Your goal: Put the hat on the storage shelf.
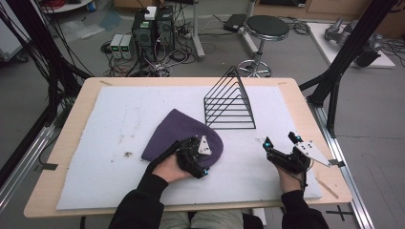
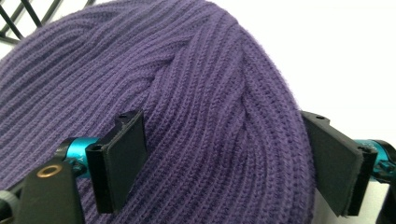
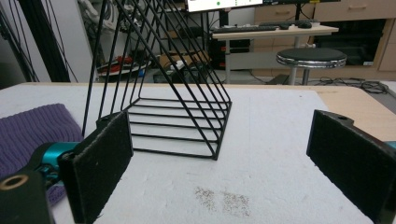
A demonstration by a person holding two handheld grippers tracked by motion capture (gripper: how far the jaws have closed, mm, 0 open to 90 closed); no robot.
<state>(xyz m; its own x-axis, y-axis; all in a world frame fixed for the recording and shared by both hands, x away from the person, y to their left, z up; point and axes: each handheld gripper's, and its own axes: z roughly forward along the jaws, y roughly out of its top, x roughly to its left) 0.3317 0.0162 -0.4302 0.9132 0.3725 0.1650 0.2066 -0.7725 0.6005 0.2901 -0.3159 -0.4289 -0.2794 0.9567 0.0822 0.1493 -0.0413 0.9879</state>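
Observation:
A purple ribbed knit beanie (image 1: 176, 131) lies flat on the white foam mat (image 1: 119, 119), just left of the middle. My left gripper (image 1: 190, 150) rests over the beanie's near right edge. In the left gripper view the beanie (image 2: 196, 84) bulges between the wide-apart jaws of the left gripper (image 2: 226, 163), which stands open and does not pinch the fabric. My right gripper (image 1: 279, 139) hovers open above the mat at the right, nothing between its pads (image 3: 100, 168). It faces a black wire rack (image 3: 173, 107).
The black triangular wire rack (image 1: 229, 102) stands on the mat behind the beanie's right side. Small dark specks (image 3: 224, 198) mark the mat. The wooden table edge (image 1: 329, 157) runs close to the right hand. A stool (image 1: 266, 28) and computers (image 1: 153, 28) stand on the floor beyond.

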